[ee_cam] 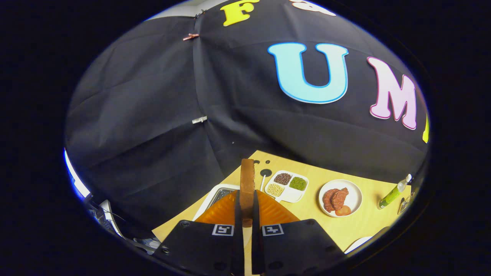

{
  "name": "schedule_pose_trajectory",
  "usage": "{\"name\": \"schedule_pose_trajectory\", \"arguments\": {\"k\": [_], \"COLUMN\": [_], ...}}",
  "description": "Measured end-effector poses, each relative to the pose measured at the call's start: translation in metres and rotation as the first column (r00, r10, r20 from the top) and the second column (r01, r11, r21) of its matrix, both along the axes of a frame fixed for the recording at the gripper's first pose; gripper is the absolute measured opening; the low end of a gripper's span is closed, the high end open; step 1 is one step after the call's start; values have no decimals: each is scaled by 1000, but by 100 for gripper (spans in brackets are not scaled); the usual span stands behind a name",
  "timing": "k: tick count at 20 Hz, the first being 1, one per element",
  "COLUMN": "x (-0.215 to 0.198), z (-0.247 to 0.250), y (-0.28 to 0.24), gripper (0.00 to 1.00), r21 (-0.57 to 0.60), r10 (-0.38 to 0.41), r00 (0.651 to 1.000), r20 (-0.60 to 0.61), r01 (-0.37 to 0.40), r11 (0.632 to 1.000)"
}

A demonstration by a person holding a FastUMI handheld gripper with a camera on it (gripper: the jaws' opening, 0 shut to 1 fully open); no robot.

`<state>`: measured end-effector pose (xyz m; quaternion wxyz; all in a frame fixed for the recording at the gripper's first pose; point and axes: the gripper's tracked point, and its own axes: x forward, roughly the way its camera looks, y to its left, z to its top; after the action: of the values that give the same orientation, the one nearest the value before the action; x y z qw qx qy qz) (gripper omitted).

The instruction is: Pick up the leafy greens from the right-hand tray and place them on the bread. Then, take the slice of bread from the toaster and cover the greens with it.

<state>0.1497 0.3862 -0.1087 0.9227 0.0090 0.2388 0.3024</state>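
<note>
Holding the bread slice edge-on, the gripper has its two fingers pressed on the flat faces of the slice, one on each side, so the jaws are pinching the bread. The slice stands upright between the fingers and sticks out beyond them, well above the table. It looks to me like the second part of the task: the slice is out of the toaster and must go to cover the greens.

Beyond the fingers I see a metal tray at the left, partly hidden by them. After it come a white dish with three kinds of beans, a plate with brown meat pieces, and a green bottle further right. The greens and the lower bread I cannot find here; perhaps they are under the gripper.

To do this step well, I think the gripper should tilt down first, so that the target comes into sight. Then the slice should turn from upright to flat. It is better to lower it slowly until it rests on the greens, and only then spread the fingers. If they open too early, the slice may fall on its edge or push the leaves off.
</note>
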Motion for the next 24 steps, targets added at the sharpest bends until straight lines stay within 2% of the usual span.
{"name": "schedule_pose_trajectory", "arguments": {"k": [5, 7, 12, 18, 24], "x": [-16, -21, -47, -69, -79], "z": [12, 1, -62, -135, -188], "y": [-51, -76, -118, -146, -164], "gripper": [12, 12, 12, 12, 12], "r21": [67, 54, 40, 58, 52], "r10": [-29, -35, -44, -63, -51], "r00": [999, 998, 983, 945, 921], "r20": [-40, -51, -180, -322, -387], "r01": [31, 38, 51, 86, 77], "r11": [997, 998, 998, 995, 996]}}
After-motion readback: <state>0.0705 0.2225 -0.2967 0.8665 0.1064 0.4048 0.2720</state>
